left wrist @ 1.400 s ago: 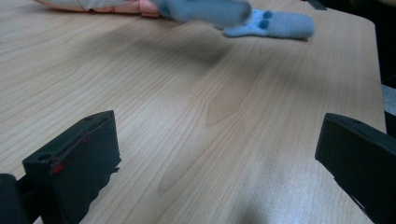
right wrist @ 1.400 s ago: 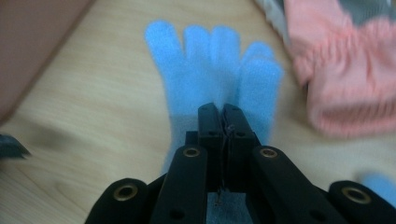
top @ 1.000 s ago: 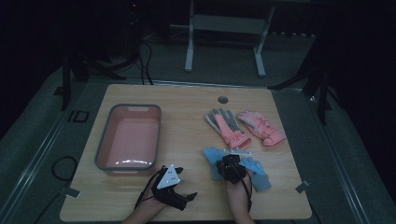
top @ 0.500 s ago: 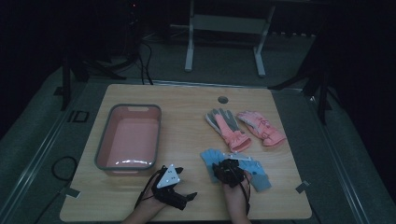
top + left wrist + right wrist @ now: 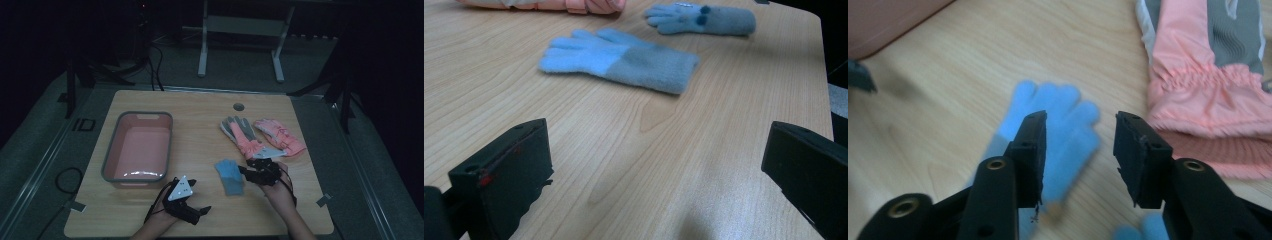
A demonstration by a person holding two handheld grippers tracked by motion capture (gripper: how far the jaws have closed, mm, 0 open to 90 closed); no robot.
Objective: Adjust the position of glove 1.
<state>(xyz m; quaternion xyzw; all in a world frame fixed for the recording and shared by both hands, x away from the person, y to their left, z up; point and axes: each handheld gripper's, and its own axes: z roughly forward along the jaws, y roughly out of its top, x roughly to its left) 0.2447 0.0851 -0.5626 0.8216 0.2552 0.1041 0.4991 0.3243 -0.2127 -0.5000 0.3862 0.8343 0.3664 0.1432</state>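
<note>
Blue fuzzy knit glove (image 5: 229, 175) lies flat on the light wooden table (image 5: 200, 125), front-centre, between the two grippers and a bit right of the pink plastic tub with grey rim (image 5: 138, 150). In the left gripper view the same glove (image 5: 621, 59) is laid out flat w/ a second blue knit glove (image 5: 701, 19) farther off, apart from it. The pair of pink-and-grey padded ski gloves (image 5: 260, 136) sits just behind, near the right hand.

Right gripper (image 5: 250, 173) hovers just beside the glove's right edge; its own view (image 5: 1078, 145) looks down on the glove's finger end (image 5: 1058, 135) w/ jaws parted and nothing between them — not gripping yet. Can't tell if it's touching the fabric. Left gripper (image 5: 197, 212) rests low near the table's front edge, well apart from the glove, jaws spread wide and empty (image 5: 654, 165).

Step in hand, as I read it: approach for the pick — right gripper lining up on the blue glove, grasp not yet made.

Next move prob. calls for dropping the jaws so one pad slides under or pinches a fold of the knit, then closing firmly. Soft, limp fabric — a shallow pinch could slip, so bite deep enough. Likely destination is the tub, though that's a guess.
</note>
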